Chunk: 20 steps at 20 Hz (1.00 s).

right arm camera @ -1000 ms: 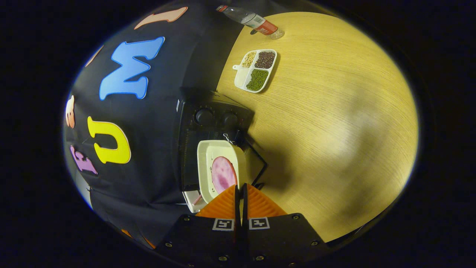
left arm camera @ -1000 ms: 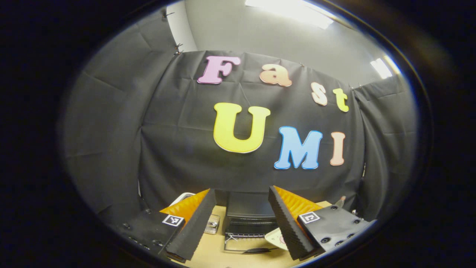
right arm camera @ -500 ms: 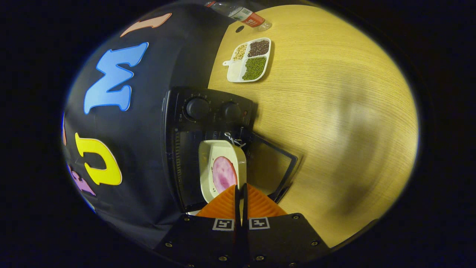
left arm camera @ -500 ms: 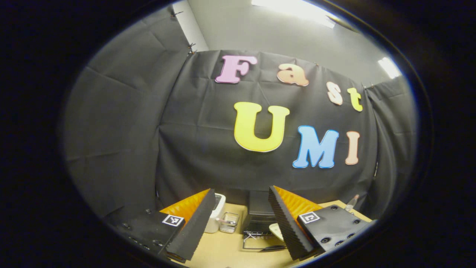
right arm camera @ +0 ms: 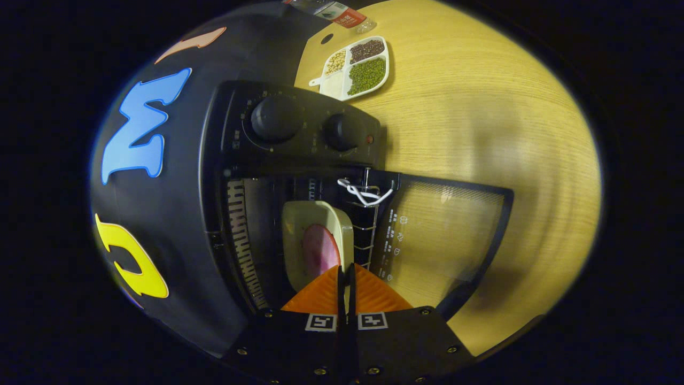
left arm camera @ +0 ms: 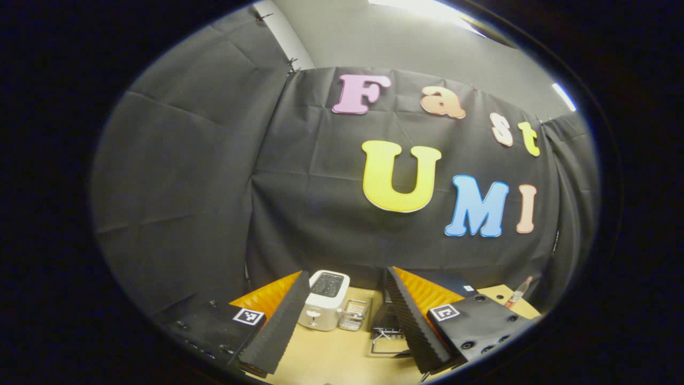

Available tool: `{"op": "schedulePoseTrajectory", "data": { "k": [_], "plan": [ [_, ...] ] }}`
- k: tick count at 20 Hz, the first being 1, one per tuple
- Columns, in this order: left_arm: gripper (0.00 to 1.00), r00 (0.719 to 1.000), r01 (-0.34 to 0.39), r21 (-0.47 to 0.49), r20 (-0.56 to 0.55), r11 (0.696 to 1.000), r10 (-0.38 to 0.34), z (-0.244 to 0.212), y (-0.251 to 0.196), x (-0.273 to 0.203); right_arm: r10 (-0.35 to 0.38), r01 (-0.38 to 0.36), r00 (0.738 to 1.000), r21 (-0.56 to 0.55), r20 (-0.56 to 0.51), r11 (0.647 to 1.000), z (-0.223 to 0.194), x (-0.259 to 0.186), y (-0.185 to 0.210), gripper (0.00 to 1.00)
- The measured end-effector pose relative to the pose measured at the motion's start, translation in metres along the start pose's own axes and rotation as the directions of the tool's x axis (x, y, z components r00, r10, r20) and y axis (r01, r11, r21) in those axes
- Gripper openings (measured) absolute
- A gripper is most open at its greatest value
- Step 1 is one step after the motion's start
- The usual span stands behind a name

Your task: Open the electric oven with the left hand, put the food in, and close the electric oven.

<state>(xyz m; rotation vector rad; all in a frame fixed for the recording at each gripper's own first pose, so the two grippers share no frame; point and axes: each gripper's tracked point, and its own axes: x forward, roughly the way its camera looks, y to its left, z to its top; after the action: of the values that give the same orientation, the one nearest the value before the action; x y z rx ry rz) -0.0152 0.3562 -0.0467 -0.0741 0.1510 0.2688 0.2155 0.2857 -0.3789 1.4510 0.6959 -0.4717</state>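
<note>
The black electric oven has two knobs, and its glass door lies folded down open on the table. My right gripper is shut on the rim of a cream plate that carries a pink slice of food. The plate sits partly inside the oven cavity, beside the wire rack. My left gripper hangs open and holds nothing, well back from the oven, most of which is hidden behind its right finger. The lowered door's frame shows between the fingers.
A white toaster and a small clear container stand left of the oven. A white divided tray of beans and a bottle lie beyond the oven on the wooden table.
My right gripper has carried the plate forward from outside the oven into its cavity. The left gripper view has swung left, so the toaster has come in and the oven slid behind the right finger.
</note>
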Motion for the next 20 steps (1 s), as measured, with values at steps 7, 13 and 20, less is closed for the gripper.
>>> {"op": "schedulePoseTrajectory", "data": {
  "k": [7, 13, 20],
  "plan": [
    [1.00, 0.997, -0.066, -0.005, -0.027, 0.998, 0.066, -0.007, 0.029, 0.003, 0.015, -0.018, 0.999, 0.083, 0.037, 0.996, -0.009, 0.036, 0.025, 0.01],
    [1.00, 0.999, -0.041, -0.011, -0.030, 0.999, 0.040, -0.008, 0.012, 0.014, 0.031, -0.031, 0.999, 0.008, 0.014, 0.999, -0.012, 0.031, 0.025, 0.07],
    [1.00, 0.998, 0.047, -0.004, -0.035, 0.999, -0.047, -0.013, -0.040, 0.024, 0.015, -0.022, 0.999, -0.253, -0.029, 0.967, 0.002, -0.011, 0.002, 0.28]
  ]
}}
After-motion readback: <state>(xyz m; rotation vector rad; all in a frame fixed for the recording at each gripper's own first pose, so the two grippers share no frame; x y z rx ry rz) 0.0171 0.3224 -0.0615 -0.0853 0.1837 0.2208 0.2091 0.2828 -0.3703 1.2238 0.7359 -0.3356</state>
